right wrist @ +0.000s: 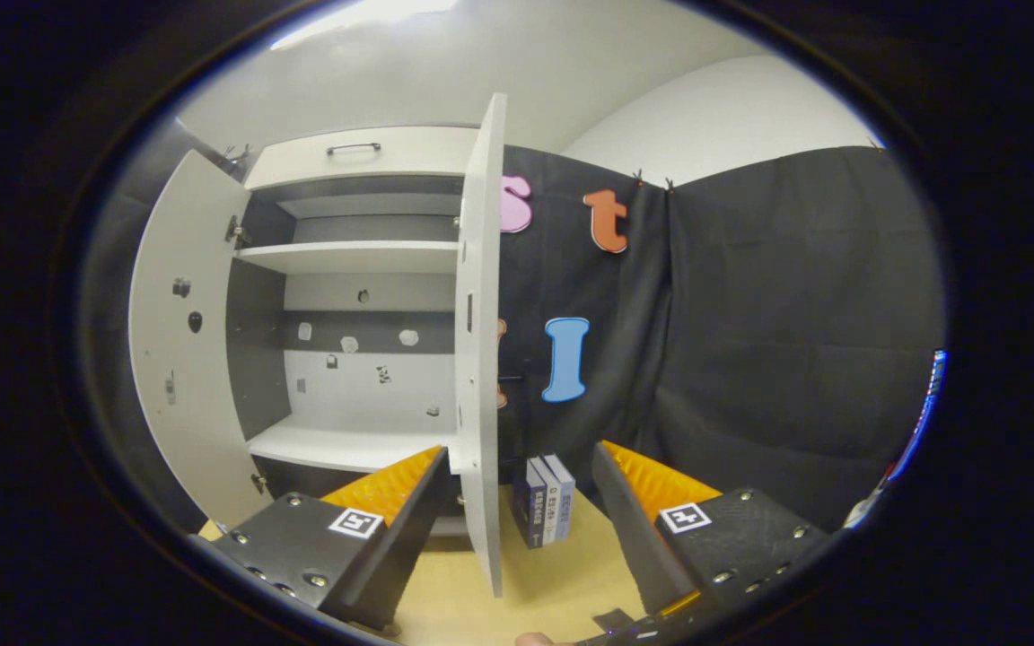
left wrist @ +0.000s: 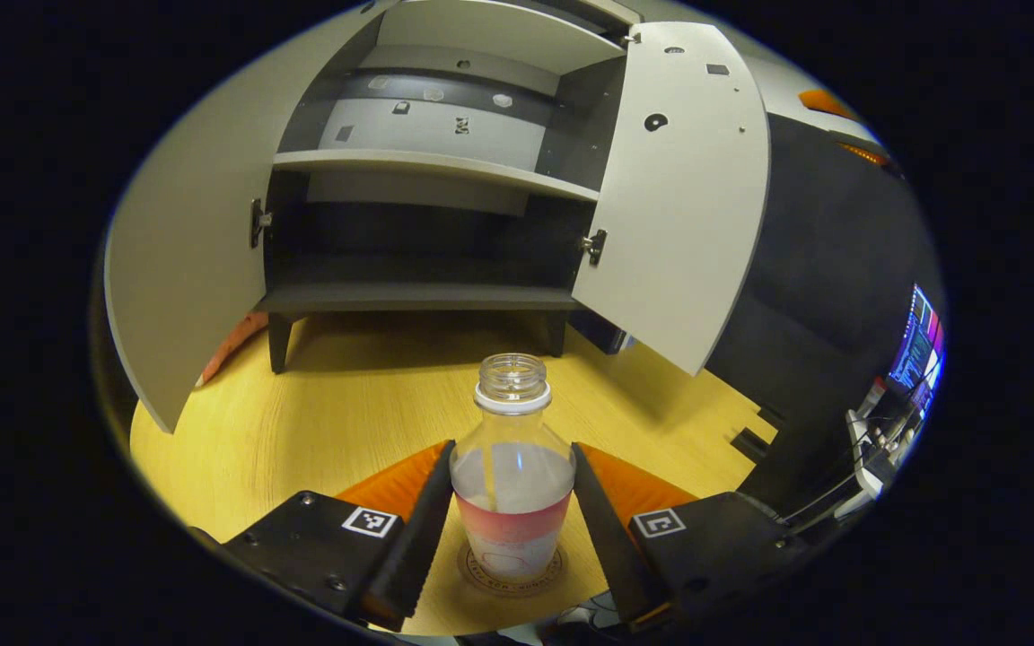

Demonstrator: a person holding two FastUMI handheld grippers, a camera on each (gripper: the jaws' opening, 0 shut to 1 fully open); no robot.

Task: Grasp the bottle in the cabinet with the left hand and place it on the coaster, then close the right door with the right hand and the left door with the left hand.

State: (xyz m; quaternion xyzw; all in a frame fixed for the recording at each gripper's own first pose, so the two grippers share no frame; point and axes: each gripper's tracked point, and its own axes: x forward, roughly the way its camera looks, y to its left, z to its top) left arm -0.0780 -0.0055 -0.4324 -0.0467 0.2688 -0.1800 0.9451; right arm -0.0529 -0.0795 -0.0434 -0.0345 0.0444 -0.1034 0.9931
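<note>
the uncapped clear bottle [left wrist: 512,467] stands upright on the round coaster [left wrist: 513,574] near the front edge of the wooden table [left wrist: 319,404], between the fingers of the left gripper [left wrist: 512,529], whose jaws sit narrowly around the bottle's sides; whether they press on it i cannot tell. behind it the cabinet [left wrist: 432,188] stands at the back of the table with its left door [left wrist: 180,242] and right door [left wrist: 674,188] both swung open. in the right gripper view the right gripper [right wrist: 517,520] hangs with jaws wide and holding nothing, the right door's edge [right wrist: 479,359] between its fingers, with a few upright books [right wrist: 546,498] on the table beside the cabinet.
</note>
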